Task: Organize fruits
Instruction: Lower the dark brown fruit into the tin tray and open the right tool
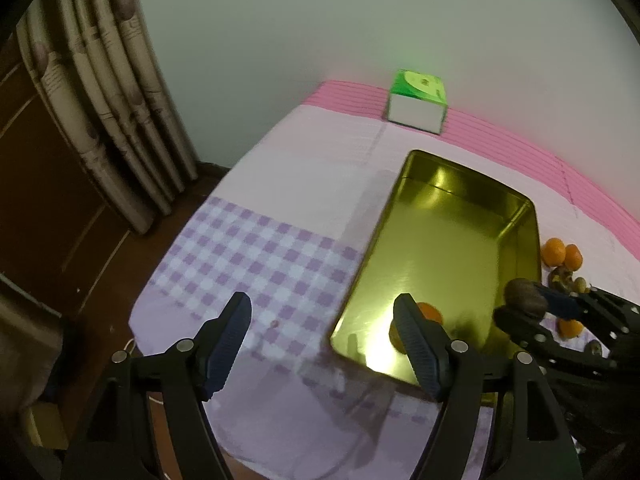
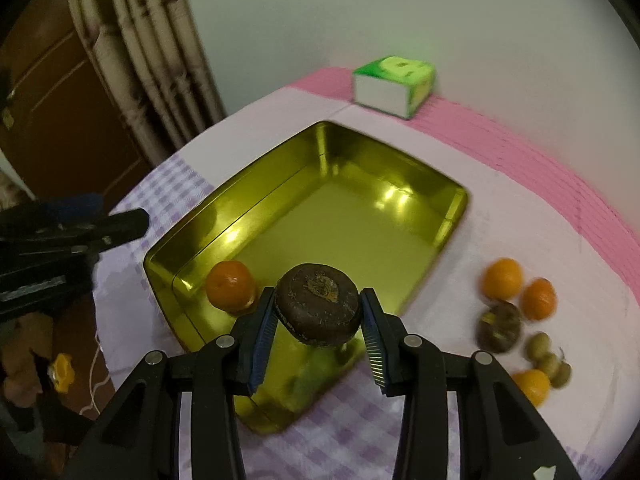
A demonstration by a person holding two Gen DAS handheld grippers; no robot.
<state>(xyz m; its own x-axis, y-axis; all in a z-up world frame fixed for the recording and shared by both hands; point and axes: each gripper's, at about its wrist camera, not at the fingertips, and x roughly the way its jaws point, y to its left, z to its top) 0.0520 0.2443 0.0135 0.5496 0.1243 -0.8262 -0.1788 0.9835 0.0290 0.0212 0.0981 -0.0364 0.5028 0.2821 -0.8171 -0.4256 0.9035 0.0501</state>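
Currently under inspection: right gripper (image 2: 318,314) carrying a dark brown round fruit (image 2: 318,308), possibly a mangosteen, above the near end of the gold metal tin (image 2: 456,208).
Right jaws: pinching the brown fruit on its two sides; contact looks narrow against the blue pads.
Left jaws: left gripper (image 1: 322,344) spread wide, holding nothing, hovering over the checked tablecloth (image 1: 256,256) at the tin's 9 o'clock side.
Tin contents: one tangerine (image 2: 231,286) in the near left corner; the rest of the floor is bare.
Fruit outside: at the tin's 3 o'clock, on the tabletop, lie two tangerines (image 2: 502,279), a second brown fruit (image 2: 500,326), a few small green fruits (image 2: 548,356) and another tangerine (image 2: 532,386).
Progress (judgement): early; most fruit is not yet in the tin.
Risk 1: released from height, the round fruit may bounce or roll and knock the tangerine.
Risk 2: a shallow pinch on a curved skin could slip before release.
Risk 3: the right jaws could clip the tin's near wall on lowering and shift the light tin on the cloth.
Risk 4: the two grippers are near each other at the tin's near end; a collision is possible.
Writing: green and white box (image 2: 394,84) at 12 o'clock carries printed graphics; no text legible through blur.
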